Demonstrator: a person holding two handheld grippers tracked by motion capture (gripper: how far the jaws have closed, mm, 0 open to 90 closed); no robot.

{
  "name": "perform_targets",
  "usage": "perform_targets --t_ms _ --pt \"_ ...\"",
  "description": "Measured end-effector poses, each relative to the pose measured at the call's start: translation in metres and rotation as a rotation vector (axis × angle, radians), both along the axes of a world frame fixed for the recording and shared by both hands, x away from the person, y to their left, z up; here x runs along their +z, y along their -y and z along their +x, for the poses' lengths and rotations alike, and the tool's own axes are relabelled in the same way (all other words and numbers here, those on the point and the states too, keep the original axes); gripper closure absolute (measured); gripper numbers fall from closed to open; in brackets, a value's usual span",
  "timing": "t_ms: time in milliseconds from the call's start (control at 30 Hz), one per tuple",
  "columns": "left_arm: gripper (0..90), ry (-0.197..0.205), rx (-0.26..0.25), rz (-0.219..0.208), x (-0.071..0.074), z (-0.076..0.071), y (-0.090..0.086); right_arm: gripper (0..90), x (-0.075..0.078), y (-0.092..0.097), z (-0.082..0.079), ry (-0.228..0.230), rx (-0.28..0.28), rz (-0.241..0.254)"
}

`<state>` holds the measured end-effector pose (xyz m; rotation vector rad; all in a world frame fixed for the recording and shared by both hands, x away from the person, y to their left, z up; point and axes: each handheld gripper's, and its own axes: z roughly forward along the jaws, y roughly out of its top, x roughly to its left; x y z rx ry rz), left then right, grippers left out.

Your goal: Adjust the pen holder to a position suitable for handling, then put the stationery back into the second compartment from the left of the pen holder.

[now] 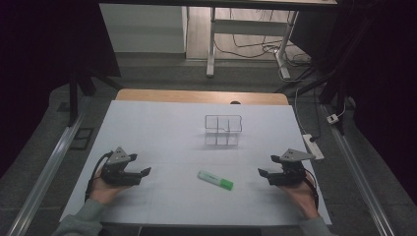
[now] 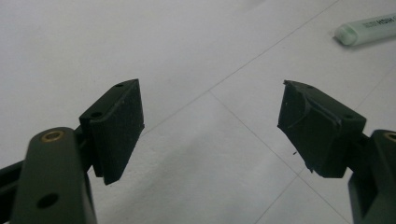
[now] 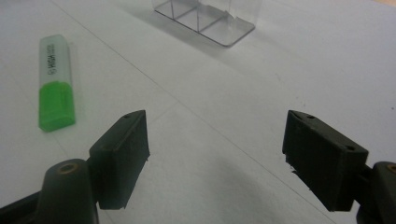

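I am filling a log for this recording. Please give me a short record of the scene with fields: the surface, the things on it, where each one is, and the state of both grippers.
surface: table covered with white paper
marker: green highlighter, capped, lying flat near the front, between the two grippers
container: clear plastic organizer with compartments, behind the marker, looks empty
left gripper: jaws open, holding nothing
right gripper: jaws open, holding nothing
contact: neither gripper touches the marker
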<state>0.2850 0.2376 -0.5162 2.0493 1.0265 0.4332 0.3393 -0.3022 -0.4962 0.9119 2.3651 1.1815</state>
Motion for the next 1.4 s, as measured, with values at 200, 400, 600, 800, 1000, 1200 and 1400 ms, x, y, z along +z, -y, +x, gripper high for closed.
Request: perform_targets --t_ms 200,400,600,800,1000,1200,1400 --pt "22.3 -0.004 -0.007 0.007 -0.001 0.001 0.001 22.6 0.008 -0.009 -0.002 -0.003 0.035 0.003" --pt "22.3 -0.004 -0.003 0.005 -0.001 0.000 0.000 22.5 0.013 -0.020 0.001 -0.015 0.078 -0.009" --pt "22.4 -0.008 -0.004 0.013 -0.001 0.001 0.001 22.6 0.015 -0.030 0.000 -0.029 0.113 -0.019" --pt "22.4 -0.005 -0.009 0.023 -0.001 -0.001 0.002 22.6 0.017 -0.039 -0.002 -0.039 0.137 -0.042" --pt "22.4 -0.003 -0.011 0.025 -0.001 -0.001 0.002 22.7 0.023 -0.047 -0.002 -0.028 0.164 -0.046" --pt "22.4 0.001 -0.009 0.028 -0.001 -0.001 0.002 22.9 0.024 -0.054 0.000 -0.037 0.183 -0.056" --pt "22.4 0.001 -0.012 0.031 -0.001 -0.001 0.003 23.2 0.025 -0.063 0.000 -0.053 0.211 -0.075"
